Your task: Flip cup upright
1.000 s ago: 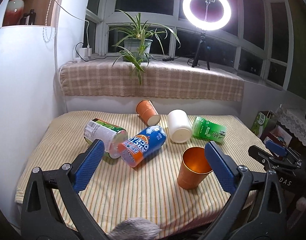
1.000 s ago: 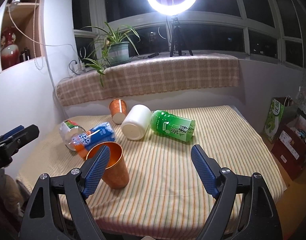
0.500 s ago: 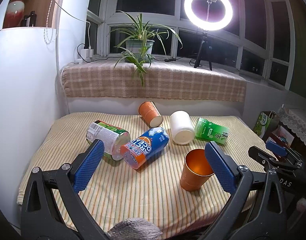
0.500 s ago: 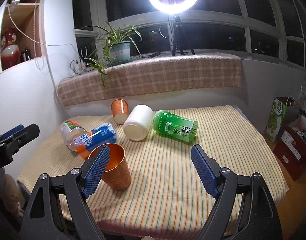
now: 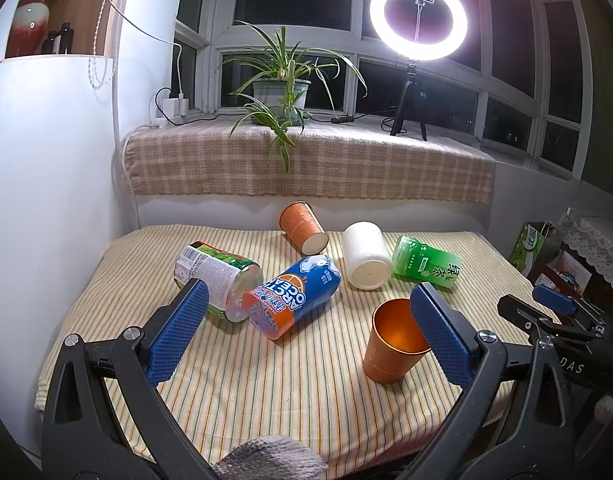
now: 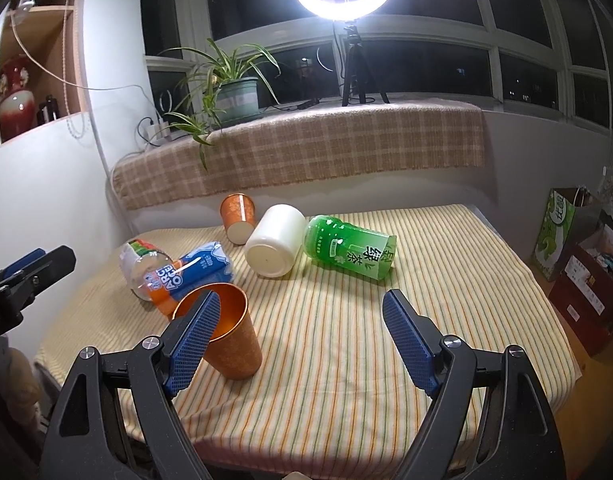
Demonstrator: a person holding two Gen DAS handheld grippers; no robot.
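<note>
The left gripper (image 5: 306, 332) is hovering low over the near edge of the striped tablecloth (image 5: 266, 392), its jaws standing wide apart with nothing between them. The right gripper (image 6: 302, 340) is hanging at the same height to its right, jaws likewise spread and gripping nothing.

The copper cup (image 5: 390, 348) is standing upright, mouth up, at the near right of the cloth in the left wrist view; its rim is passing behind the left gripper's right pad (image 5: 438, 336), though whether they are touching cannot be told. In the right wrist view the cup (image 6: 234, 344) is sitting behind that gripper's left pad (image 6: 194, 336).

Farther back, a blue and orange can (image 5: 294, 296) reading "ARCTIC OCEAN" is lying on its side, touching a clear jar (image 5: 218, 276). A white cup (image 5: 366, 260), an orange paper cup (image 5: 302, 226) and a green bottle (image 6: 352, 252) printed with Chinese characters are also lying tipped over.
</note>
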